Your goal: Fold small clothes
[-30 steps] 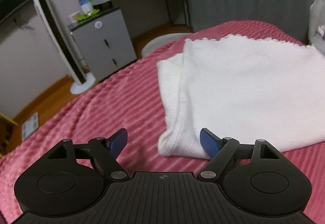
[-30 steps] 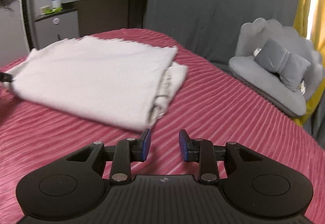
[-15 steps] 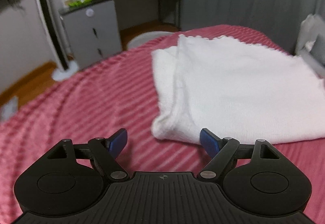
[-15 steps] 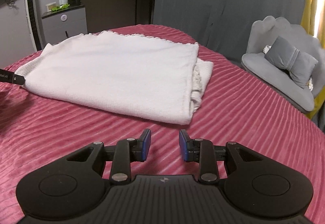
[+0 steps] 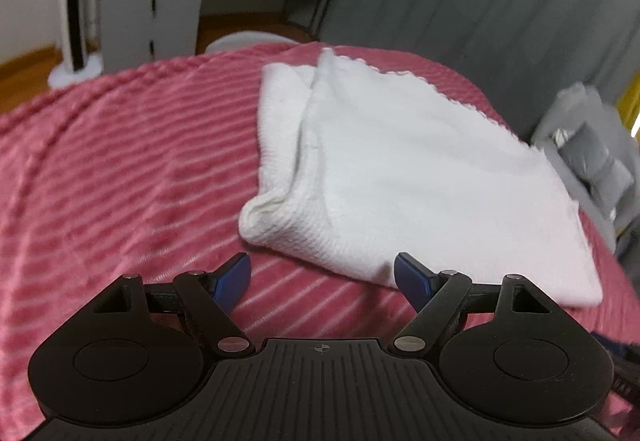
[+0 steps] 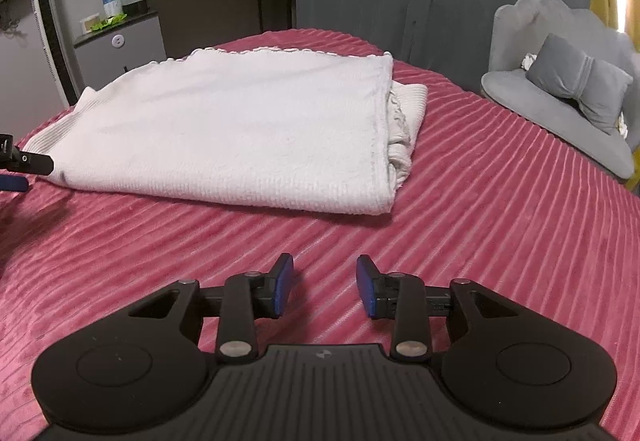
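Both tools have moved closer to the white knit garment, which lies part-folded on the pink ribbed bedspread. Left tool stands wide open and empty, its jaws astride the garment's near corner without touching. Right tool, empty, has just been opening slightly, short of the near edge. Next fold is probably imminent

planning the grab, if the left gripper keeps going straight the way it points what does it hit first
Probably the near edge of the white folded garment, ahead of the open left gripper; it may touch the pink bedspread first, since depth is unclear.
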Available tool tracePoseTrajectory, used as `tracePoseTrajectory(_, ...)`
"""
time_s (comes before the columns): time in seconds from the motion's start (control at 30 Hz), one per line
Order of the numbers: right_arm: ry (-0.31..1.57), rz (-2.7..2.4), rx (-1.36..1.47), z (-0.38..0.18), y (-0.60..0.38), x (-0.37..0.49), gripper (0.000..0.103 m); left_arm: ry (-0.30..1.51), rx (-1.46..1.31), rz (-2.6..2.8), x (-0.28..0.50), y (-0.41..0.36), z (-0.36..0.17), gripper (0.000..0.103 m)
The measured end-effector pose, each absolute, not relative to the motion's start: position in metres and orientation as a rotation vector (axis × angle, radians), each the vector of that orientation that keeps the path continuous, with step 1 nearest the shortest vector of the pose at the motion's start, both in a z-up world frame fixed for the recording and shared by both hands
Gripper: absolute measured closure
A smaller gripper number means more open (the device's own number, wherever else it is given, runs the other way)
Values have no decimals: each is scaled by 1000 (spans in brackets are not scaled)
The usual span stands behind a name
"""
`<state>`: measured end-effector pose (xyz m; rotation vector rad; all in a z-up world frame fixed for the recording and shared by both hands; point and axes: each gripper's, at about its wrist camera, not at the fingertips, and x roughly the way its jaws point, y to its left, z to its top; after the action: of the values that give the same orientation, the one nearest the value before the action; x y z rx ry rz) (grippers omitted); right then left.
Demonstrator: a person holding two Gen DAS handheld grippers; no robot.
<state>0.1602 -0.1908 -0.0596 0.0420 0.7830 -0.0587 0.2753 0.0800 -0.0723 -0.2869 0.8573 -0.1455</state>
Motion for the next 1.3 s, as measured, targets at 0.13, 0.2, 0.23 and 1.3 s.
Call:
tracePoseTrajectory(0.13,772,-63,67,-61,-199,162,69,853,-353,-136,280,89,-76,19)
tracePoseTrajectory(0.2,775,-69,113,-63,-207,167,69,842,-369,-136,282,90,-76,19)
tracePoseTrajectory(0.23,774,-73,141,-63,-211,170,69,838,-375,-139,285,89,-77,19)
tracePoseTrajectory(1.3,779,-10,247,-69,-240,228,84,828,-345,-113,304,76,-86,73)
